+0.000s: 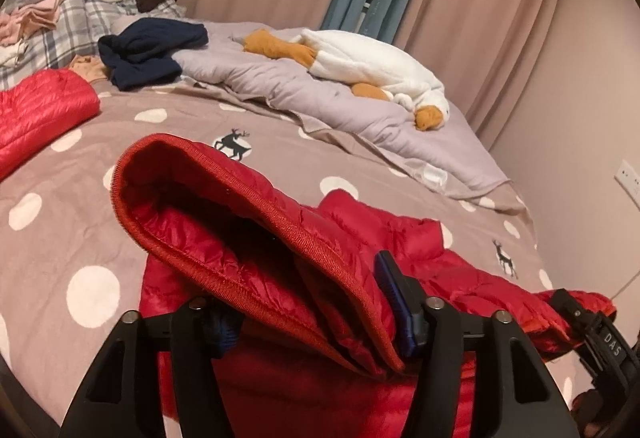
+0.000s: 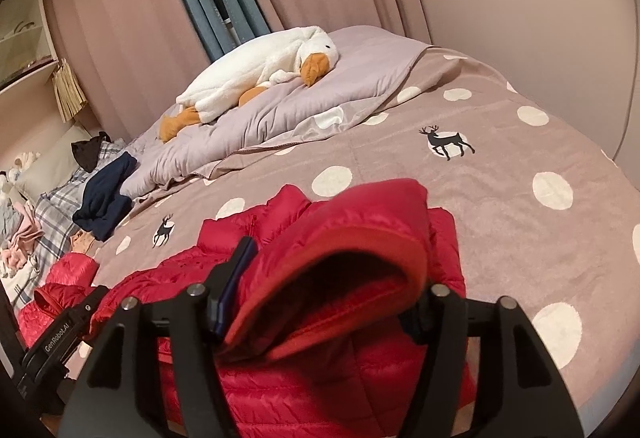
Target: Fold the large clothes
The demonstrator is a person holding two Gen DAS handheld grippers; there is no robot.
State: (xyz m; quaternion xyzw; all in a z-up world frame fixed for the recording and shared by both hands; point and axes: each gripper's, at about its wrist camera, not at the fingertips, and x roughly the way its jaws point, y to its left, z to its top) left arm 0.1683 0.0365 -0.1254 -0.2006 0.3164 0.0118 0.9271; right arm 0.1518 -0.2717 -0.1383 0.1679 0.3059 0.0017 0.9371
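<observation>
Left wrist view: my left gripper (image 1: 312, 322) has a cuff (image 1: 224, 222) of the red jacket (image 1: 460, 278) lying between its fingers, the ribbed rim running up toward 10 o'clock. The jaws stand about half open, and I can't tell whether the pads still bite or the cuff only rests there; the left pad is hidden behind the fabric. In the right wrist view, the right gripper (image 2: 324, 302) looks much the same: jaws half apart, the other cuff (image 2: 360, 250) draped between them, its dark mouth facing me. The jacket's body lies flat on the spotted bedspread (image 2: 520, 165), collar toward 12 o'clock, with the opposite gripper showing at 4 o'clock in the left view and 8 o'clock in the right. My read is that both sleeves are being laid in across the body. To do it well I'd keep both hands level with each other, set each cuff down just inside the jacket's side edge so the sleeves lie straight and don't cross in a lump, and only back out once the fabric is free of the pads; the slick quilted shell will likely slide or spring back if dragged. Another red garment (image 1: 36, 117) sits at 9 o'clock, well apart, and the plush goose (image 1: 372, 65) at 1 o'clock is clear of the work.
</observation>
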